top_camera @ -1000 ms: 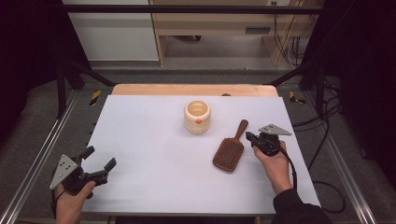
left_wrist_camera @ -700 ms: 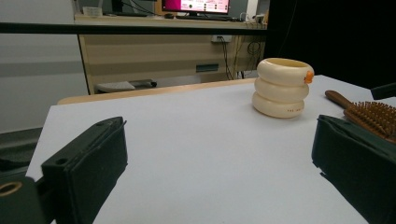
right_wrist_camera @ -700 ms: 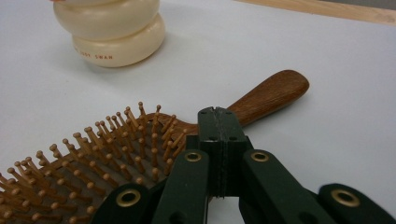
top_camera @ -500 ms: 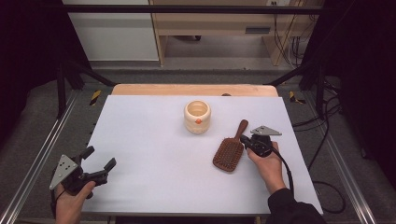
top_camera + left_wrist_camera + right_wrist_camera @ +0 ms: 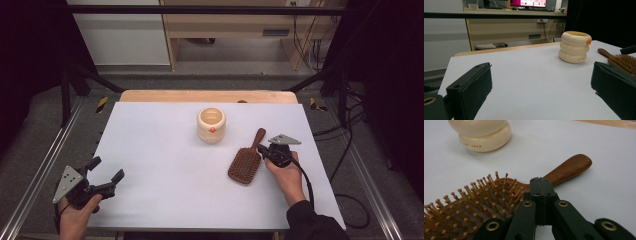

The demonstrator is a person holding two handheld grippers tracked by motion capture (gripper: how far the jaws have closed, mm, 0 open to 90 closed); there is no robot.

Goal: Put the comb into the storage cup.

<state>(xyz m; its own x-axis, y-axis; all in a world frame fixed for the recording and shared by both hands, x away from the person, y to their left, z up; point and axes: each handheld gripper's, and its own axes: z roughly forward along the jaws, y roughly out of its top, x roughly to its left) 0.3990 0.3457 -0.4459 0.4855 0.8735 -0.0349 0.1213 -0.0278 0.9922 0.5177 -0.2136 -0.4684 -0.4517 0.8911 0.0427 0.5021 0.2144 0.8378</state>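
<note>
Jaws of the right gripper pressed together, empty, over the hairbrush neck; left gripper jaws gape empty at the desk's seven o'clock.

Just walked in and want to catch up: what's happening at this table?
A person sits at a white table with a two-jaw tool in each hand. The right tool, jaws shut with nothing between them, sits right at the neck of a wooden hairbrush that lies bristles up; whether it touches the brush is hard to tell. The left tool rests open near the table's front left corner, holding nothing. A cream ringed cup stands untouched beyond the brush.
</note>
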